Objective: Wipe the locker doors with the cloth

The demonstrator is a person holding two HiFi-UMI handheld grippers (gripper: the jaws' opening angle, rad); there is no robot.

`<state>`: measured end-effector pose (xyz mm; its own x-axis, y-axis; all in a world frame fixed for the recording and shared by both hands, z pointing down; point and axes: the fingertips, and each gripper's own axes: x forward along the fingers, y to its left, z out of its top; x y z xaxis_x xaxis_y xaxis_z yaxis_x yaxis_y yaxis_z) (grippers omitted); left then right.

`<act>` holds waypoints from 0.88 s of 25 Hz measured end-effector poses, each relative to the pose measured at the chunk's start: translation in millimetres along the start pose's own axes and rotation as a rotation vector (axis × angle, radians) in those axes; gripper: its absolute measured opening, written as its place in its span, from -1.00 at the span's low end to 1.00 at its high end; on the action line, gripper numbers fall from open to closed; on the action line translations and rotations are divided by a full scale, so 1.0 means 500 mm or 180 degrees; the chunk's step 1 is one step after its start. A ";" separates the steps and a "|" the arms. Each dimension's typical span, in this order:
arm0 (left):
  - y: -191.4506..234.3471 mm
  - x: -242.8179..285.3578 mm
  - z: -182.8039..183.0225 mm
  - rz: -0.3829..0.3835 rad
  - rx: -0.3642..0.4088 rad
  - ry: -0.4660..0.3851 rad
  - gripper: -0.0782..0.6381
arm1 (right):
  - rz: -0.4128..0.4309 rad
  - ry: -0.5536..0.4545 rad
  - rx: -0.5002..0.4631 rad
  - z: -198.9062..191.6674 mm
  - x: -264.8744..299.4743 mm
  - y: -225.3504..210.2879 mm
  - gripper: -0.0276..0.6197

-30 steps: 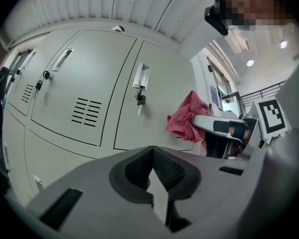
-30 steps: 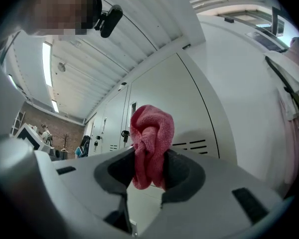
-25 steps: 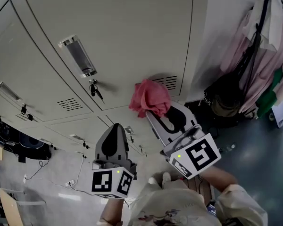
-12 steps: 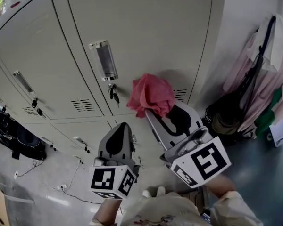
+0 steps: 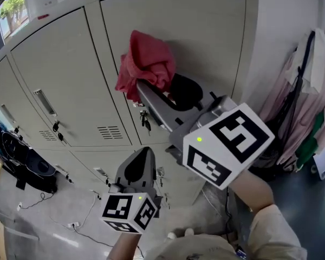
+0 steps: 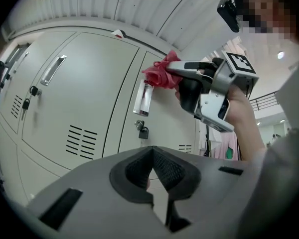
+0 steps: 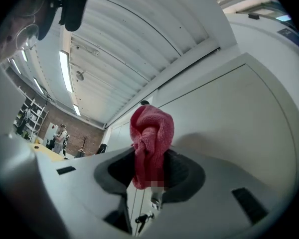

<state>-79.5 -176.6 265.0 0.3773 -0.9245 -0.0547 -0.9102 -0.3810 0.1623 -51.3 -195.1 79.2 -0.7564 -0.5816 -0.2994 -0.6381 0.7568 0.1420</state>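
Note:
A bunched red cloth [image 5: 146, 64] is pressed against the upper part of a beige locker door [image 5: 206, 31]. My right gripper [image 5: 142, 88] is shut on the cloth, whose folds stick out past the fingertips. In the right gripper view the cloth [image 7: 150, 133] hangs between the dark pads of that gripper [image 7: 149, 171], close to the door. My left gripper [image 5: 146, 153] hangs lower, off the lockers, jaws together and holding nothing. The left gripper view looks over its own jaws [image 6: 152, 156] at the cloth [image 6: 159, 73] and a metal handle [image 6: 143, 97] with a padlock [image 6: 142, 131].
Further locker doors run to the left, each with a handle [image 5: 45, 102] and vent slots [image 5: 109, 131]. Clothes and a dark bag hang at the right [image 5: 300, 80]. A black bag [image 5: 21, 167] and cables lie on the floor at the left.
My right gripper has carried the cloth up the door, from near the vent slots to the upper part. The left gripper has stayed low.

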 end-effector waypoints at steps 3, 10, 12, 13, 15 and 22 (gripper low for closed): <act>0.007 -0.007 0.018 0.0009 0.0013 -0.0052 -0.76 | 0.0175 0.0028 0.0027 0.035 0.048 0.015 -0.49; 0.002 -0.010 0.021 -0.0088 0.0001 -0.0042 -0.76 | 0.0205 0.0156 -0.0216 0.089 0.136 0.025 -0.49; 0.003 -0.011 0.026 -0.0083 0.0012 -0.0069 -0.76 | 0.0144 0.0167 -0.0234 0.099 0.147 0.017 -0.49; 0.003 -0.011 0.028 -0.0083 0.0017 -0.0084 -0.76 | 0.0118 0.0173 -0.0228 0.103 0.148 0.013 -0.49; 0.006 -0.011 0.030 -0.0081 0.0010 -0.0099 -0.76 | 0.0065 0.0171 -0.0221 0.110 0.145 0.006 -0.49; 0.002 0.001 0.008 -0.0140 -0.0065 -0.0024 -0.76 | -0.0066 0.0158 -0.0326 0.115 0.119 -0.027 -0.49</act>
<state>-80.9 -177.5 261.1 0.4154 -0.9070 -0.0696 -0.8891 -0.4210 0.1795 -79.6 -222.6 5.2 -0.7474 -0.6129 -0.2565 -0.6632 0.7114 0.2326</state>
